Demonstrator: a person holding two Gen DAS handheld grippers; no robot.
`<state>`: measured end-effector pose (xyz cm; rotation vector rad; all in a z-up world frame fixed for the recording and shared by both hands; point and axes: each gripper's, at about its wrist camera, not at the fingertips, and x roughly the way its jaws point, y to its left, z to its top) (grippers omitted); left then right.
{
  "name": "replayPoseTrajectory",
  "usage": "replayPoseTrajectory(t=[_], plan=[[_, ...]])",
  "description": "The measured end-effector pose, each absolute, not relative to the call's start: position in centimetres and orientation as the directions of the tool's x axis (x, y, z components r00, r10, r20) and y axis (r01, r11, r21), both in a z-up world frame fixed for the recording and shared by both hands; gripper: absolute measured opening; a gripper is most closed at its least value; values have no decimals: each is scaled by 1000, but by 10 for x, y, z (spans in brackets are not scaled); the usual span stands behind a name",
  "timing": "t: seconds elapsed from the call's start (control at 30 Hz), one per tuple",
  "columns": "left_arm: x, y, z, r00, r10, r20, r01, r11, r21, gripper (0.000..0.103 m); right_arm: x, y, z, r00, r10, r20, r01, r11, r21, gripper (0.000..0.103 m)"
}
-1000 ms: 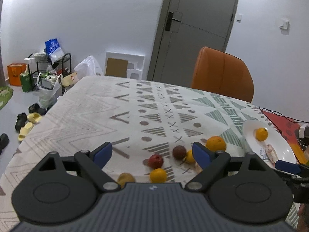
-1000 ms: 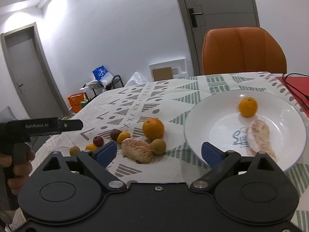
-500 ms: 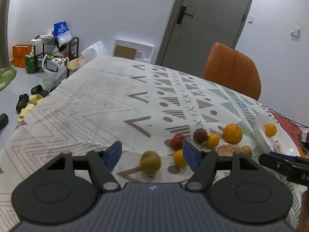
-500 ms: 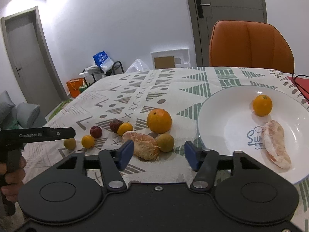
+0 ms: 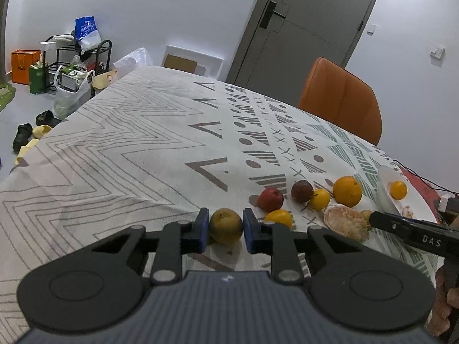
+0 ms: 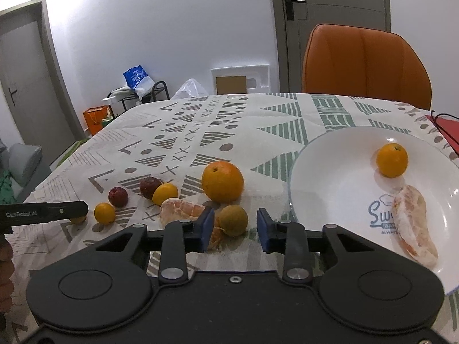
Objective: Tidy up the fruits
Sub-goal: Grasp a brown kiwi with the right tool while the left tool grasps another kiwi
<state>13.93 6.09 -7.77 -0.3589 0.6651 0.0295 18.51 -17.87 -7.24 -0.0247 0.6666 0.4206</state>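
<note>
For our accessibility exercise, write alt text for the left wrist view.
The left claw grips a yellow-brown fruit on a patterned tablecloth. To its right lie more loose fruits, then a white plate holding a small orange.

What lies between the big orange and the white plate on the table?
Nothing: in the right wrist view only bare patterned tablecloth separates the big orange from the white plate.

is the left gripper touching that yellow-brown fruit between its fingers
Touching. In the left wrist view both blue pads of the left gripper press against the sides of the yellow-brown fruit, with no gap showing on either side.
</note>
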Motion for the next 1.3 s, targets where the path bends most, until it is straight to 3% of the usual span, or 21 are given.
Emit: replayPoseTrajectory(t=[0.33,0.6,1.3], plan=[[135,70,-70,801,-71,-595,-153,936,-317,24,190,-165,-75,713,329,-619,-394,919,34,28],[130,65,-59,814,-76,-576,-134,940,-314,24,183,-170,-71,693,358,-626,-414,908,61,20],[139,7,-36,839,-141,-526,-21,957,-289,24,152,-233,-35,772,374,-514,-363,923,125,19]])
